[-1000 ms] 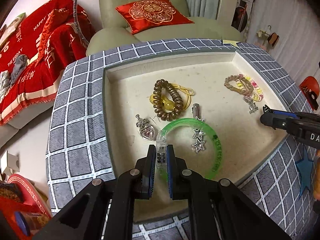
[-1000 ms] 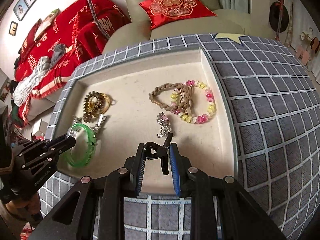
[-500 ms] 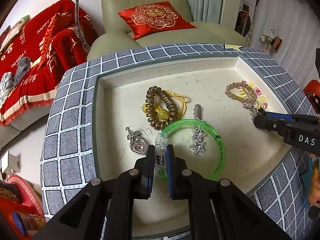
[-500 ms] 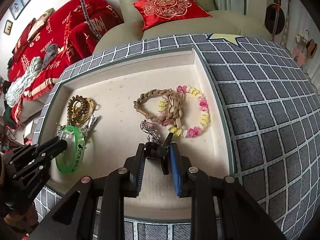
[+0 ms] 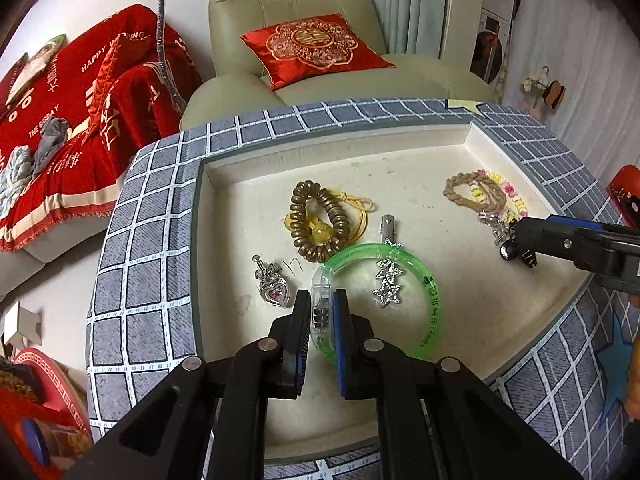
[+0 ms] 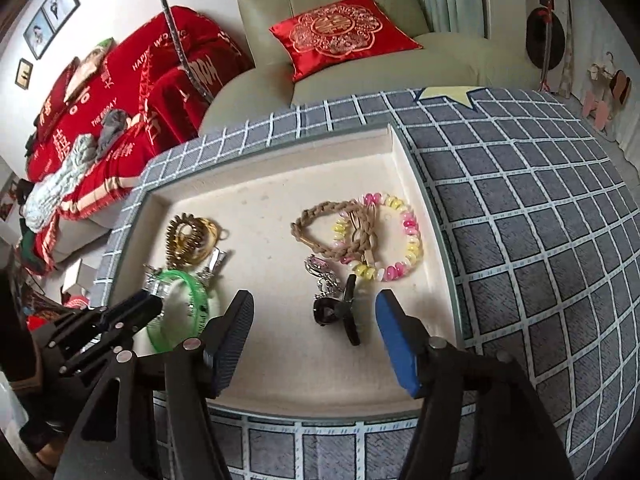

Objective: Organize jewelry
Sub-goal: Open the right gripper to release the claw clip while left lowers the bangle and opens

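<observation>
Left claw (image 5: 321,316) clamped on translucent green plastic bangle (image 5: 430,300), near front edge of cream felt tray (image 5: 400,152). Right claw (image 6: 314,326) opening; small black hair clip (image 6: 340,312) lies loose between its jaws (untouched by pads), beside pastel beaded bracelet (image 6: 412,240). We lift right claw straight up, avoid snagging clip.

both grippers are the same build: chunky black plastic arms with silver screw heads at the joints, left gripper (image 5: 322,316) and right gripper (image 6: 316,320) each with ribbed blue pads (image 6: 394,336) inside the fingers

Two close downward views, shared tray (image 5: 400,142)
</observation>
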